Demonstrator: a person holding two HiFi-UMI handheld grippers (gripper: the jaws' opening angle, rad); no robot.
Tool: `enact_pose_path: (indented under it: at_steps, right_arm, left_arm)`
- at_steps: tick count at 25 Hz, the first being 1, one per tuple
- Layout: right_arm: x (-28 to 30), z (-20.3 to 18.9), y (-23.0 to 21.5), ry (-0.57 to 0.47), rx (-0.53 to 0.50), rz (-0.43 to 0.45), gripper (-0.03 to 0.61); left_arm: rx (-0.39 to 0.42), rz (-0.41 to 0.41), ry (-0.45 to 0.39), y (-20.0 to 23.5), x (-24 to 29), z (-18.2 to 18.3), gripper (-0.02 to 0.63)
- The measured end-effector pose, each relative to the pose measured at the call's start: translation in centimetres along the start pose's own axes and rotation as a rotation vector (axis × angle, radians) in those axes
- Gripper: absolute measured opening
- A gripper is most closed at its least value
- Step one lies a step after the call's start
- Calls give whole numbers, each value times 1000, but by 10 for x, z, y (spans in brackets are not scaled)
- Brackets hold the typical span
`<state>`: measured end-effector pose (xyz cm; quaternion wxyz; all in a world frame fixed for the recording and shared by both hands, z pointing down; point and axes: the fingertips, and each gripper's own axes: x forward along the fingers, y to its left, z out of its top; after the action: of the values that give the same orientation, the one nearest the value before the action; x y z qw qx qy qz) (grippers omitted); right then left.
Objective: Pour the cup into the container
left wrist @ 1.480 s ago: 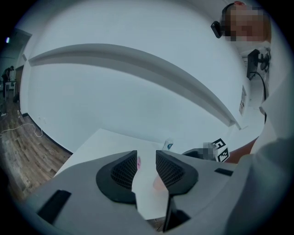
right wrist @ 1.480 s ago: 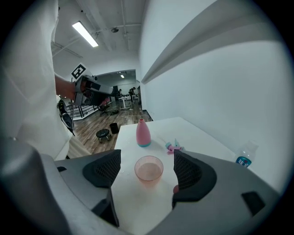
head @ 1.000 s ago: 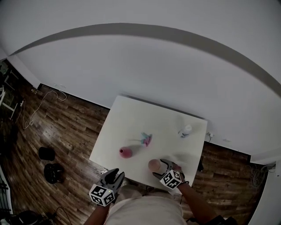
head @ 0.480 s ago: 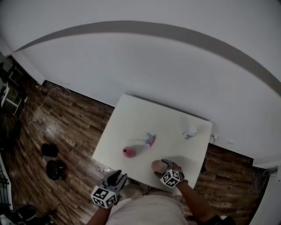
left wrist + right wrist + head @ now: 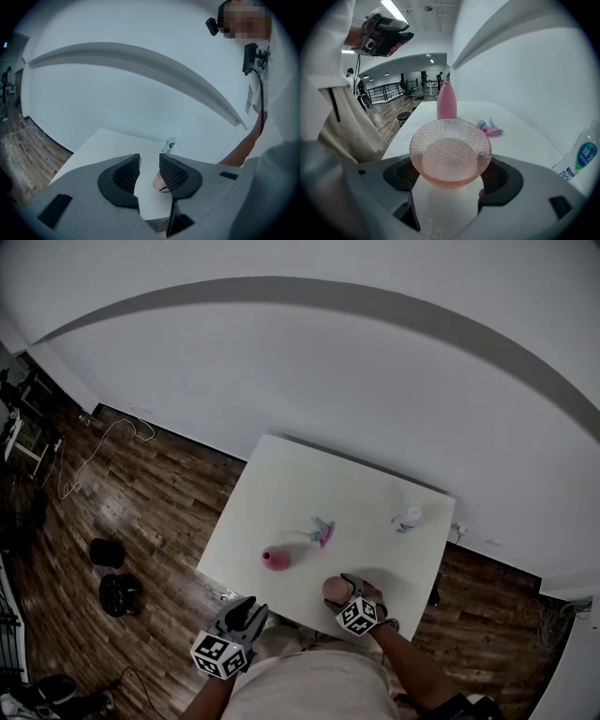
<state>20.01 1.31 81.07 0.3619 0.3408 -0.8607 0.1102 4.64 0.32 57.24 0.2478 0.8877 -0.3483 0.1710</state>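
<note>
At the near-left corner of the flat white table [image 5: 281, 484], just off its edge, the left gripper [image 5: 246, 608] hangs with its ribbed black jaws slightly apart and nothing between them. On the tabletop stands a smooth, opaque pink container [image 5: 274, 559], tall and rounded. Next lies a small pink-and-teal item [image 5: 321, 532]. The right gripper [image 5: 342, 585] is clenched on the cup [image 5: 450, 157], pinkish clear glass with a dimpled wall and flared rim, by the near edge. A clear plastic bottle [image 5: 407, 518] stands far right.
</note>
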Motion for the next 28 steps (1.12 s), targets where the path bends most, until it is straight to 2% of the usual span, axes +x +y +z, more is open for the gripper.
enact_pose_path:
  at_steps: [12,20,28]
  right_arm:
    - [1,7,-1,-14,0,-2,370]
    - [-2,1,-1,-3,43,0,370]
    - [-11,14,0,-12,86,3,370]
  left_arm:
    - [5,-3,-1,3,2,8,124]
    - [-5,13,1,7,0,5,124]
    - [4,-3,-4,4,2,8,124]
